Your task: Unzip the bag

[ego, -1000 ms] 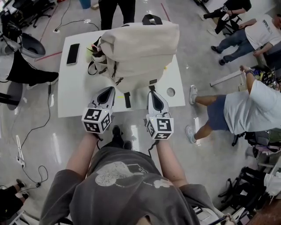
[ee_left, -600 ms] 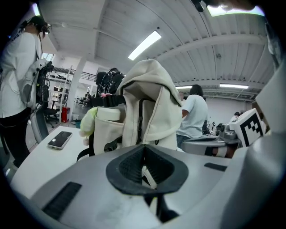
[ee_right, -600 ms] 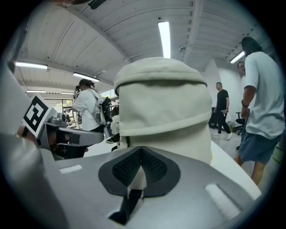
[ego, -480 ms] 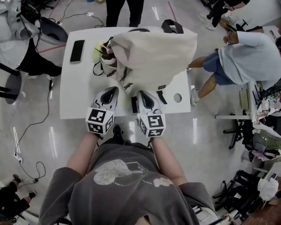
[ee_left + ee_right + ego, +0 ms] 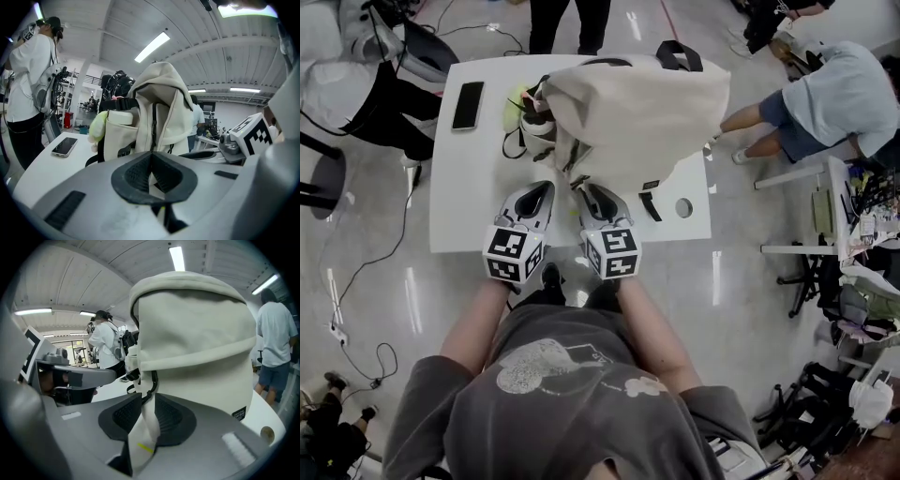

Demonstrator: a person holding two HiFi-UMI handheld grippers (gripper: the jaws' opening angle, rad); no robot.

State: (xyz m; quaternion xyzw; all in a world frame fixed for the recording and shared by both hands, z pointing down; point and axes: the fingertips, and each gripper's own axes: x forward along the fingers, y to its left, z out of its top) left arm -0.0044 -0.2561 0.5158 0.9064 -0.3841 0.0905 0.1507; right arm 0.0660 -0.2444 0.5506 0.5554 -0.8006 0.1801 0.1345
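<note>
A cream backpack (image 5: 633, 112) lies on the white table (image 5: 459, 206). In the left gripper view it stands upright (image 5: 161, 117), with a dark zipper line (image 5: 153, 124) running down its front. My right gripper (image 5: 584, 190) is at the bag's near edge. Its jaws are opening around a cream strap (image 5: 145, 427) that hangs loose between the pads (image 5: 124, 416) without being pressed. The strap leads up to a black cord loop (image 5: 151, 383) on the bag (image 5: 197, 348). My left gripper (image 5: 539, 190) rests beside it, shut on nothing (image 5: 151, 157).
A black phone (image 5: 467, 105) lies at the table's far left, and a green soft thing (image 5: 517, 97) sits by the bag's side pocket. A black strap (image 5: 651, 202) and a round hole (image 5: 683, 207) are at the table's right. People stand at the far edge and on the right (image 5: 825, 103).
My right gripper has moved left along the table's near edge, up to the bag and close beside the left gripper. The left gripper has hardly moved.
</note>
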